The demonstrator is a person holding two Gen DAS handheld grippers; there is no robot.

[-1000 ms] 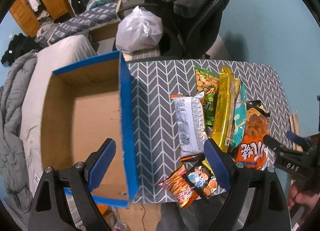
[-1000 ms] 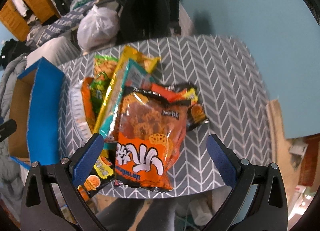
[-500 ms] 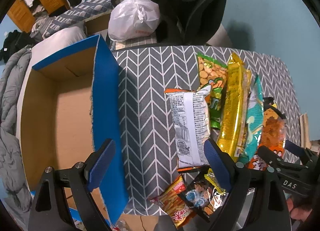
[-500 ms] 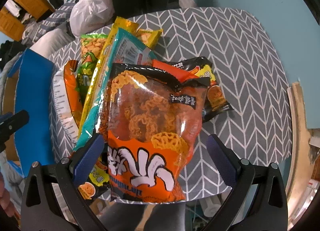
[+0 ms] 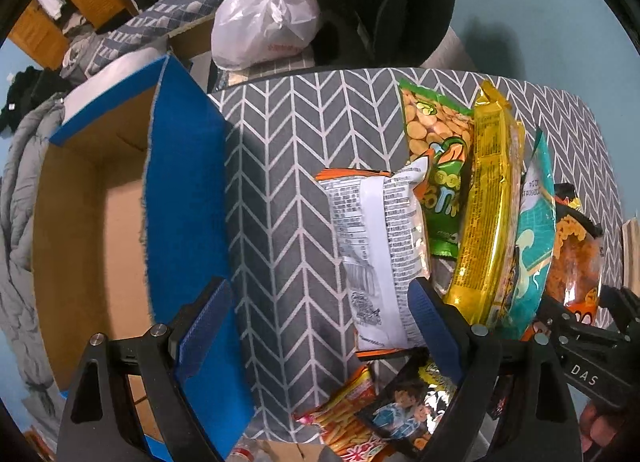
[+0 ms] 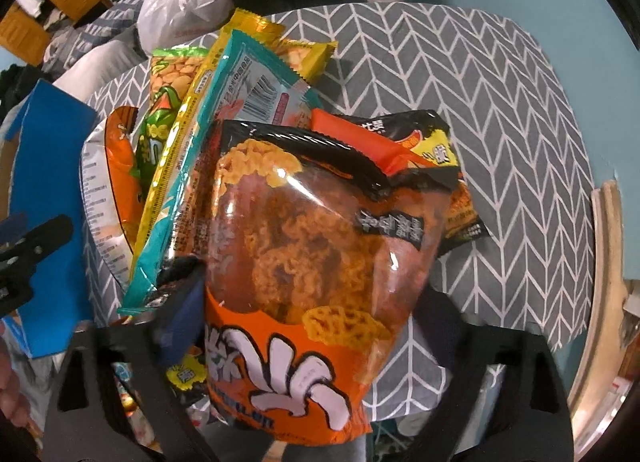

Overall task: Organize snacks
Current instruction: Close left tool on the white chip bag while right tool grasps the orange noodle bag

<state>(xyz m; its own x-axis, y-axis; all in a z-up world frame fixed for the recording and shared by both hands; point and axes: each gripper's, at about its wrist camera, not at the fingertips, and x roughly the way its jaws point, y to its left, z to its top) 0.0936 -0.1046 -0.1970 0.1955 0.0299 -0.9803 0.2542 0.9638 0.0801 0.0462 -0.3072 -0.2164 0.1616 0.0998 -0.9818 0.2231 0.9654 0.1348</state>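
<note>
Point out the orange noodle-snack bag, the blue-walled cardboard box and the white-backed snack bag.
orange noodle-snack bag (image 6: 304, 246): right wrist view, on its clear window.
blue-walled cardboard box (image 5: 184, 190): left wrist view, on its blue side wall.
white-backed snack bag (image 5: 376, 246): left wrist view, on its printed back panel.

A counter (image 5: 288, 190) in grey cloth with white chevrons is carrying a heap of snack bags (image 5: 472, 202) on one side. A blue cardboard box (image 5: 184, 198) is standing at the other edge, well apart from the heap.
</note>
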